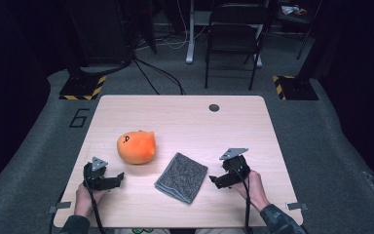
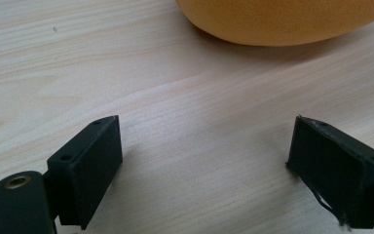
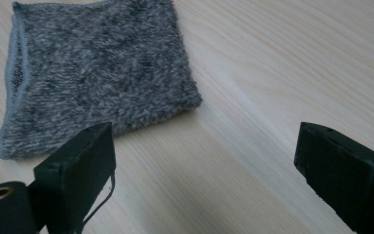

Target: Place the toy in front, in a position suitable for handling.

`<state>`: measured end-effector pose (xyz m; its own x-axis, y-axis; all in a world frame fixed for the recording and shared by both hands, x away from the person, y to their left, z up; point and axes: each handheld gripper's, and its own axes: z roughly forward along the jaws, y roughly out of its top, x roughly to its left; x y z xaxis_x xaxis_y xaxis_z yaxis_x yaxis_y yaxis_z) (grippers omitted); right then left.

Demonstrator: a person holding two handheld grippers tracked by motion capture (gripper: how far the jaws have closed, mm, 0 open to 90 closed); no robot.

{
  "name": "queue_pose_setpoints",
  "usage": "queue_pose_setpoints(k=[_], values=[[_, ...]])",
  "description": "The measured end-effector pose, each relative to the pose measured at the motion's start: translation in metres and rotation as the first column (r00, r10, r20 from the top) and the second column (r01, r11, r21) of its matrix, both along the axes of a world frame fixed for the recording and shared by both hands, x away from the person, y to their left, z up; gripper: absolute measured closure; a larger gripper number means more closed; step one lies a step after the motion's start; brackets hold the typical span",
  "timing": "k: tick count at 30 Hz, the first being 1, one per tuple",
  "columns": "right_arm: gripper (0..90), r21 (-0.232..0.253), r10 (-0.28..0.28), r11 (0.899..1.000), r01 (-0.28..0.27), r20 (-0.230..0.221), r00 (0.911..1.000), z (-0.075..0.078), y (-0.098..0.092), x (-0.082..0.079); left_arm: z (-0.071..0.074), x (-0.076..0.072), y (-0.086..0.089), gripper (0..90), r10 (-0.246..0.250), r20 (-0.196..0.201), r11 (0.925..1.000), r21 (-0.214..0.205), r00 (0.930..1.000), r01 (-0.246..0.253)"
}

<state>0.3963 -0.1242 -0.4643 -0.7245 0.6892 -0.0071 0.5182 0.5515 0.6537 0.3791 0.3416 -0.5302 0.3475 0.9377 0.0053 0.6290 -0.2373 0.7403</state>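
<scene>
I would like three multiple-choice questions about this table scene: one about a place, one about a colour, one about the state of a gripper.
1. Where does the grey cloth lie?
A. between the two grippers
B. on top of the plush toy
C. at the far edge of the table

2. What colour is the plush toy?
A. blue
B. orange
C. white

3. How do the jaws of the right gripper stand?
A. shut on the cloth
B. shut on nothing
C. open, holding nothing

Answers:
1 A, the high view shows it between the left gripper and the right one.
2 B, its body is orange.
3 C, bare table shows between them.
</scene>
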Motion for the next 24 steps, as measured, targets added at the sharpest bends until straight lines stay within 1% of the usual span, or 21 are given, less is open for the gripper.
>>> queue_pose_setpoints(k=[1,2,3,5,6,7,9,10,13,14,15,16,17,18,21,23,24], values=[[7.5,0.005,0.01,1.0,-0.01,0.004,0.9999,0.001,0.006,0.001,0.0,0.0,0.0,11.9,0.0,0.0,1.0,0.0,1.0,0.0],[7.5,0.005,0.01,1.0,-0.01,0.004,0.9999,0.001,0.006,0.001,0.0,0.0,0.0,11.9,0.0,0.0,1.0,0.0,1.0,0.0],[7.5,0.009,0.027,1.0,-0.027,0.006,0.9996,0.001,0.012,0.002,0.0,0.0,0.0,11.9,0.0,0.0,1.0,-0.001,1.0,0.0],[7.6,0.002,0.047,0.999,-0.047,0.006,0.9989,0.002,0.019,0.002,0.0,0.0,0.0,11.9,-0.001,0.0,1.0,0.0,1.0,0.001],[7.6,0.002,0.047,0.999,-0.047,0.006,0.9989,0.002,0.019,0.002,0.0,0.0,0.0,11.9,-0.001,0.0,1.0,0.0,1.0,0.001],[7.5,0.007,0.047,0.999,-0.047,0.004,0.9989,0.002,0.023,0.002,0.0,0.0,0.0,11.9,-0.001,-0.001,1.0,0.0,1.0,0.001],[7.7,0.008,0.081,0.997,-0.081,0.0,0.9967,0.002,0.034,0.004,0.0,0.0,0.0,11.9,-0.001,0.0,1.0,-0.001,1.0,0.001],[7.7,0.007,0.087,0.996,-0.087,0.004,0.9962,0.001,0.038,0.004,0.0,0.0,0.0,11.9,-0.001,0.0,1.0,-0.001,1.0,0.001],[7.8,0.014,0.107,0.994,-0.107,-0.002,0.9942,-0.001,0.049,0.005,0.0,0.0,0.0,11.9,-0.004,-0.001,1.0,-0.001,1.0,0.004],[7.8,0.009,0.113,0.994,-0.113,-0.003,0.9936,-0.001,0.053,0.005,0.0,0.0,0.0,11.9,-0.003,-0.001,1.0,-0.001,1.0,0.003],[7.8,0.011,0.128,0.992,-0.128,-0.005,0.9918,-0.002,0.056,0.006,0.0,0.0,0.0,11.9,-0.003,0.0,1.0,-0.001,1.0,0.003],[7.8,0.011,0.128,0.992,-0.128,-0.005,0.9918,-0.002,0.056,0.006,0.0,0.0,0.0,11.8,-0.003,0.0,1.0,-0.001,1.0,0.003],[7.8,0.015,0.131,0.991,-0.131,-0.004,0.9914,-0.003,0.063,0.007,0.0,0.0,0.0,11.9,-0.004,-0.001,1.0,-0.001,1.0,0.004],[7.9,0.017,0.141,0.99,-0.141,-0.012,0.9899,-0.004,0.066,0.008,0.0,0.0,0.0,11.8,-0.004,-0.001,1.0,-0.001,1.0,0.004],[8.2,0.011,0.168,0.986,-0.168,-0.012,0.9857,-0.006,0.077,0.01,0.0,0.0,0.0,11.9,-0.004,-0.001,1.0,-0.002,1.0,0.004],[8.6,0.004,0.176,0.984,-0.176,-0.013,0.9844,-0.008,0.084,0.011,0.0,0.0,0.0,11.9,-0.004,-0.001,1.0,-0.002,1.0,0.004],[9.1,0.008,0.184,0.983,-0.184,-0.021,0.9827,-0.009,0.088,0.012,0.0,0.0,0.0,11.8,-0.004,-0.001,1.0,-0.002,1.0,0.004]])
